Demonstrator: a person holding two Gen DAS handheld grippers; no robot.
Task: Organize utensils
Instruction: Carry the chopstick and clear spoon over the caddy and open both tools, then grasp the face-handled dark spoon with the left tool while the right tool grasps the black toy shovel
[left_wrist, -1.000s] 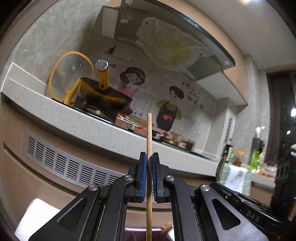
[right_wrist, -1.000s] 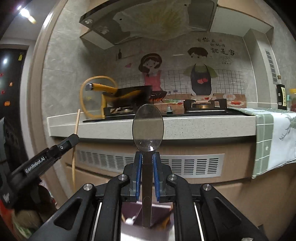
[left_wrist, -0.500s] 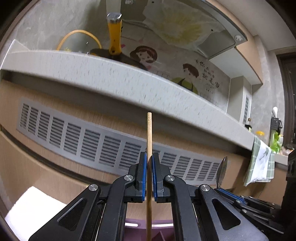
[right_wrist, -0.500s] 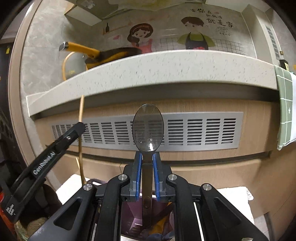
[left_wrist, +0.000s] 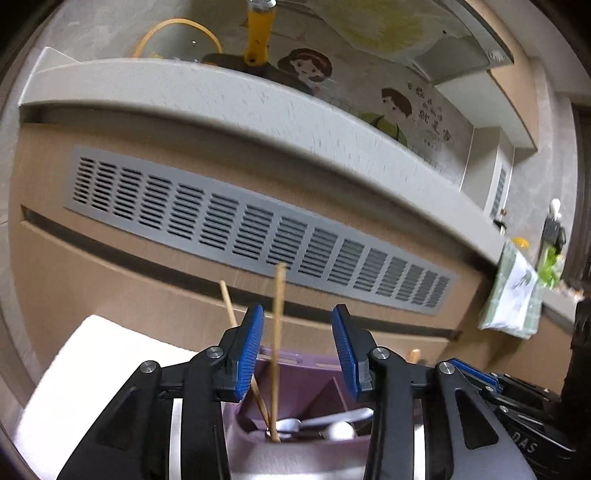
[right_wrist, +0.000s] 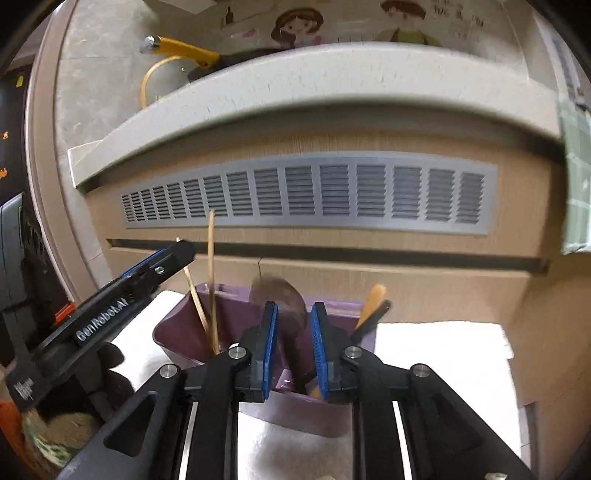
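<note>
Left wrist view: left gripper (left_wrist: 297, 350) released, jaws wide; chopstick (left_wrist: 277, 343) stands free in purple holder (left_wrist: 295, 448). Right gripper (right_wrist: 293, 350) released around blurred spoon (right_wrist: 282, 301), over same holder. Chopstick: light, stiff, slick; grip mid-shaft.

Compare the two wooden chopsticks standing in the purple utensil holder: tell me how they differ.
The nearer chopstick stands almost upright between the open left claw pads; the farther chopstick leans away to the left, behind the left pad. The nearer chopstick's tip reaches higher in both views. The nearer chopstick looks motion-blurred; the farther chopstick looks sharper. Both are thin, pale wood, with lower ends inside the purple utensil holder, and neither is gripped.
</note>
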